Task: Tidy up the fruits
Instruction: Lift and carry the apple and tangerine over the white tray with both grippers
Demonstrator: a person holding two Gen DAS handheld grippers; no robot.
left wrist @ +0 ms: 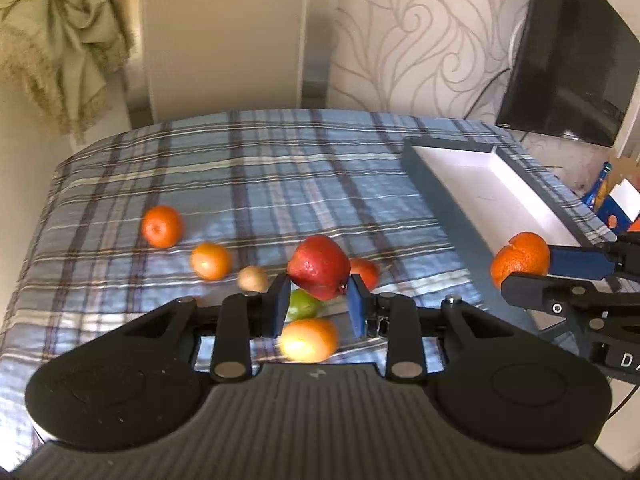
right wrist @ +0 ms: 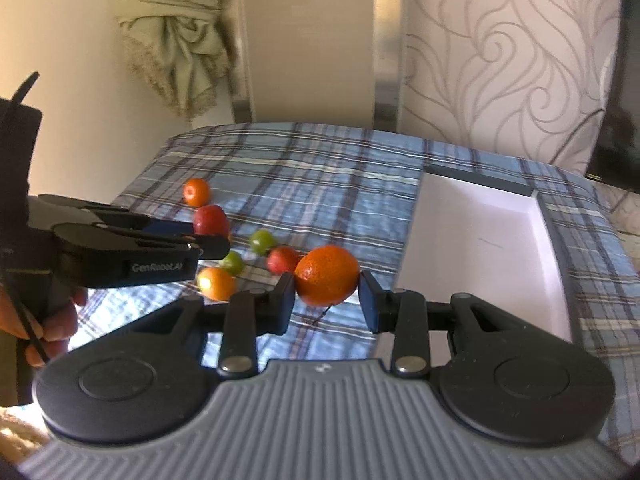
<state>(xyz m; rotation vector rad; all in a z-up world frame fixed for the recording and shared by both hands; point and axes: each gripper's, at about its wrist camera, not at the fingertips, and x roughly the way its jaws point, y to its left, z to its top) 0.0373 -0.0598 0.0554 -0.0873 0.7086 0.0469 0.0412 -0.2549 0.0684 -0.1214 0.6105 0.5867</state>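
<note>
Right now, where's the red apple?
Held off the cloth between the left gripper's fingers: red apple, centre of the left wrist view, above the green fruit.

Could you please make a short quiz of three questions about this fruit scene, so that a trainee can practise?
1. True or false: the left gripper holds a red fruit.
2. Which fruit is between the fingers of the right gripper? A) a green fruit B) an orange C) a banana
3. Fill in: the white tray with the dark rim holds ____ fruit at this moment.

Key:
1. True. The red fruit sits between its blue pads, lifted above the plaid cloth.
2. B.
3. No. Its white inside is bare in both views, while several fruits lie on the cloth.
</note>
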